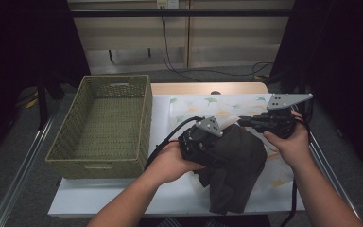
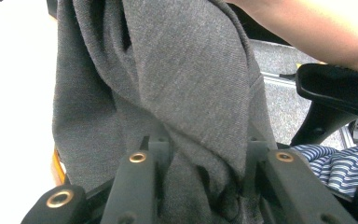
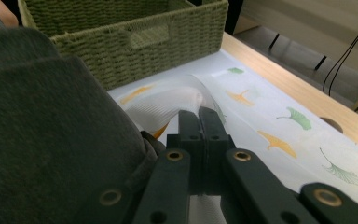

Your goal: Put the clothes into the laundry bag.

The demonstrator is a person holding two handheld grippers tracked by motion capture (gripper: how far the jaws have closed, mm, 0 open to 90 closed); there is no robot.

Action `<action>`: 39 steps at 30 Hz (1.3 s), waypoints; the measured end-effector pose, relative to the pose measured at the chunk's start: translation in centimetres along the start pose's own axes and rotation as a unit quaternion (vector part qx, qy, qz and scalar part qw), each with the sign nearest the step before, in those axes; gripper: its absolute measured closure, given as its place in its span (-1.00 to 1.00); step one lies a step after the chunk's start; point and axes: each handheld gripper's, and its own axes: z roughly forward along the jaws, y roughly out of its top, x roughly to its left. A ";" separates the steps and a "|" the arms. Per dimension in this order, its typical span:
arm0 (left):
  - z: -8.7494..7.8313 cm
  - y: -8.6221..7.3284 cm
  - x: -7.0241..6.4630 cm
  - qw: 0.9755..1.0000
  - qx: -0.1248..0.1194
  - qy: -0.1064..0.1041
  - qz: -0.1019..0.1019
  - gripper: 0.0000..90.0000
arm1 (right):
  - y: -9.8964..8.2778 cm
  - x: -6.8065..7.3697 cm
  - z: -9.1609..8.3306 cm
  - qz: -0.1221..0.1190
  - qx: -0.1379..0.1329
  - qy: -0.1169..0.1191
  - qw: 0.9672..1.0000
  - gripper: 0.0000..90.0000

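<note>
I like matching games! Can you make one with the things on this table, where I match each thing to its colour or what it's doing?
Things:
1. basket
2. dark cloth
3. leaf-print sheet
4. right tongs

Descriptions:
A. pinched shut on a fold of thin white sheet
B. white with green and orange leaves
C. woven, green, with nothing inside
D. grey, bunched up in the left tongs

Pairs: 1-C, 2-D, 3-B, 4-A
</note>
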 end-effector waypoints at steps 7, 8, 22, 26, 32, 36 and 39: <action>0.8 0.0 0.1 1.000 0.012 -0.002 0.002 0.49 | 1.1 0.6 -0.6 -0.008 -0.012 -0.002 1.000 1.00; 0.9 -0.1 0.1 1.000 0.010 -0.001 0.000 0.49 | 1.3 0.7 -0.7 -0.010 -0.015 -0.002 1.000 1.00; 2.3 0.5 1.1 0.999 0.020 0.019 -0.025 0.48 | 1.7 1.2 -1.8 -0.014 -0.030 -0.004 0.999 1.00; 1.8 0.6 1.0 0.998 0.021 0.049 -0.025 0.48 | 1.5 1.2 -2.1 -0.014 -0.032 -0.007 0.999 1.00; 1.6 0.7 0.7 0.996 0.011 0.092 -0.020 0.48 | 1.6 1.2 -2.4 -0.017 -0.040 -0.010 0.999 1.00; 1.7 0.7 0.9 0.995 0.010 0.101 -0.021 0.48 | 1.6 1.2 -2.3 -0.017 -0.041 -0.011 0.999 1.00; 2.0 0.7 1.1 0.994 0.009 0.108 -0.024 0.48 | 1.6 1.3 -2.4 -0.019 -0.043 -0.009 0.999 1.00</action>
